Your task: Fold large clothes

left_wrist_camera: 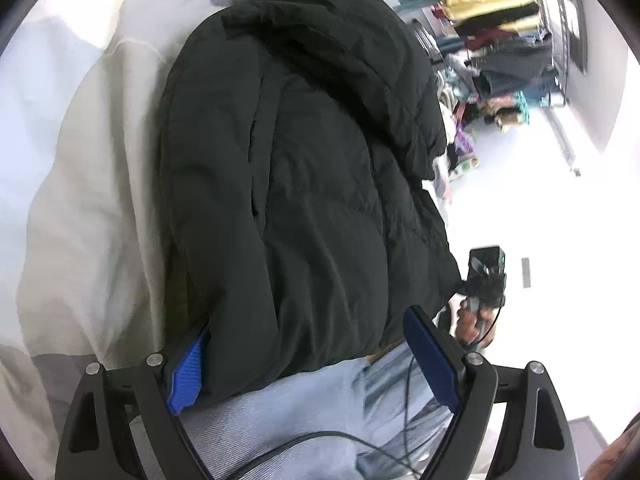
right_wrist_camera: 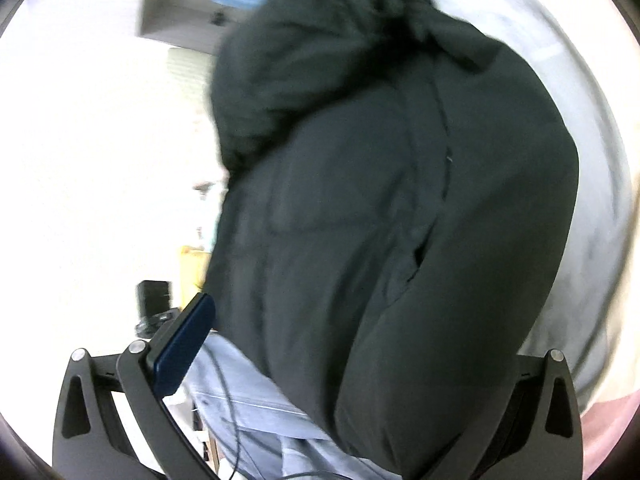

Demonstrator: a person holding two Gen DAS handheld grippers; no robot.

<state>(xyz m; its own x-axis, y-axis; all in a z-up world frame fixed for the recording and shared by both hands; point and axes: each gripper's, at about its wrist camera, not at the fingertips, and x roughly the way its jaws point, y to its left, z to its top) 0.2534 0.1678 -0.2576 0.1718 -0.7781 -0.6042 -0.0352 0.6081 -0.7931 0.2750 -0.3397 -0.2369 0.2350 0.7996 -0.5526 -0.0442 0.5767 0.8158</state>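
Note:
A black puffer jacket (left_wrist_camera: 304, 184), folded into a thick bundle, fills both views and lies across white bedding (left_wrist_camera: 84, 184). My left gripper (left_wrist_camera: 312, 360) is open, its jaws wide apart around the bundle's near end; the left blue pad (left_wrist_camera: 186, 376) is partly tucked under the jacket edge. In the right wrist view the jacket (right_wrist_camera: 392, 216) sits between the open jaws of my right gripper (right_wrist_camera: 348, 364); its left pad (right_wrist_camera: 184, 352) shows, the right one is hidden behind the fabric. The right gripper also shows in the left wrist view (left_wrist_camera: 486, 280), beside the jacket.
The person's light blue jeans (left_wrist_camera: 320, 412) and black cables lie just below the jacket. A rack of piled clothes (left_wrist_camera: 500, 40) stands at the far right over a white floor. A grey shelf (right_wrist_camera: 180, 12) shows at upper left in the right wrist view.

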